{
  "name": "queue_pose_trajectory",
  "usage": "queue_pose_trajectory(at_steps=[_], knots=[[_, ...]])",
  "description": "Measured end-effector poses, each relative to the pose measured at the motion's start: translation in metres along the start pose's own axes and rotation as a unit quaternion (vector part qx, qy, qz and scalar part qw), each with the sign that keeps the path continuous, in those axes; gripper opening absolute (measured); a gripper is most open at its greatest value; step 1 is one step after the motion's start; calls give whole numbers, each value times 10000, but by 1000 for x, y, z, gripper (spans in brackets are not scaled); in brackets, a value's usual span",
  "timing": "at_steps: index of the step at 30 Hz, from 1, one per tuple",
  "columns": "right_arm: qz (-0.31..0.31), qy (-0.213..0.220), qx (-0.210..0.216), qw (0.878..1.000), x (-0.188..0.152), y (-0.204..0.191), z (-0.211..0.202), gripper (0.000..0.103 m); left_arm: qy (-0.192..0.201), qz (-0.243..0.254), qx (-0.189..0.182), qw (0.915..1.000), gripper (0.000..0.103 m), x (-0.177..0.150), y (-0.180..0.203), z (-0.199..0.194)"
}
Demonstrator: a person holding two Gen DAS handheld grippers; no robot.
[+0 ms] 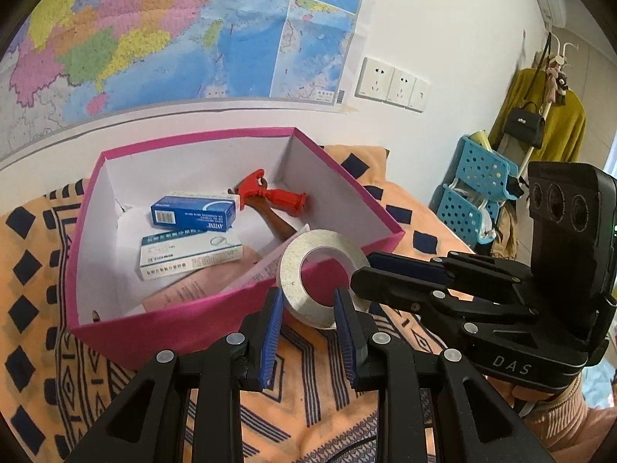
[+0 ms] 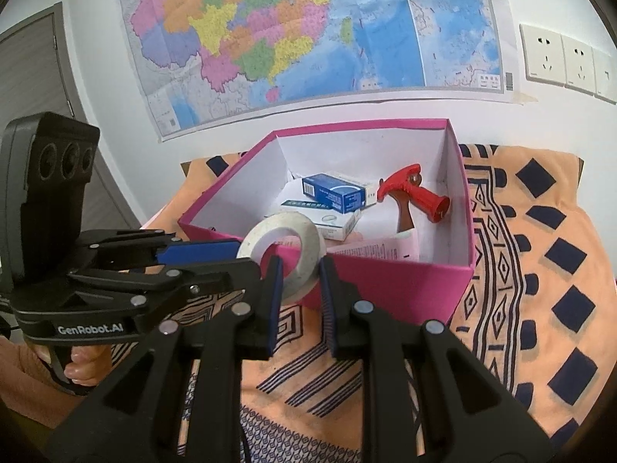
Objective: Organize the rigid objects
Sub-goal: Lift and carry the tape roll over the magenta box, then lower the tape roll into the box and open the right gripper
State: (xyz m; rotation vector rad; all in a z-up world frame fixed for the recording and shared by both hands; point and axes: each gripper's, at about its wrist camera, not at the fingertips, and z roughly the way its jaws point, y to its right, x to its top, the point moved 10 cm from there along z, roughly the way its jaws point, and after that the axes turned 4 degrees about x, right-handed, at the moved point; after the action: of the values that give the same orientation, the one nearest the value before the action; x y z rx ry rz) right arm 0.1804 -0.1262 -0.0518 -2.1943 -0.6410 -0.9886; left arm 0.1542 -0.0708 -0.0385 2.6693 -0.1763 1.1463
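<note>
We saw the left gripper (image 1: 308, 295) closed on a round white roll of sticky tape (image 1: 293, 270). Its two blue pads (image 1: 272, 328) sat on each side of the bottom part of the roll. The right gripper (image 2: 300, 266) was closed on the same roll from the other side, and its pads looked like they touched the roll too. How hard each one pressed, we could not tell from these bent, wide views. The two grippers were very near each other, with their tips almost meeting at the tape.

The roll stood up on its edge in the air, just over the near wall of an open pink cardboard box (image 1: 193, 308) with white insides. It was not down in the box.

Inside the box lay a blue paper carton (image 1: 193, 212), leaning on a white paper carton (image 1: 189, 254). A red plastic tool with a ribbed handle (image 1: 270, 193) lay near the far corner, on top of a brown wooden stick (image 1: 281, 223). A pink printed sheet (image 1: 185, 289) lay flat near the front.

The box sat on an orange cloth with dark blue shapes (image 1: 327, 386). Behind it, a big colored map (image 1: 154, 31) hung on the white wall.
</note>
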Motion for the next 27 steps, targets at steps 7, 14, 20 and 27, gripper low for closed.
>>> queue_pose_trajectory(at_steps=[7, 14, 20, 27], knots=[[36, 43, 8, 10000, 7, 6, 2, 22, 62, 41, 43, 10000, 26, 10, 0, 2], [32, 51, -5, 10000, 11, 11, 4, 22, 87, 36, 32, 10000, 28, 15, 1, 7], [35, 61, -4, 10000, 16, 15, 6, 22, 90, 41, 69, 9999, 28, 20, 0, 11], [-6, 109, -7, 9999, 24, 17, 6, 22, 97, 13, 95, 9999, 28, 26, -3, 16]])
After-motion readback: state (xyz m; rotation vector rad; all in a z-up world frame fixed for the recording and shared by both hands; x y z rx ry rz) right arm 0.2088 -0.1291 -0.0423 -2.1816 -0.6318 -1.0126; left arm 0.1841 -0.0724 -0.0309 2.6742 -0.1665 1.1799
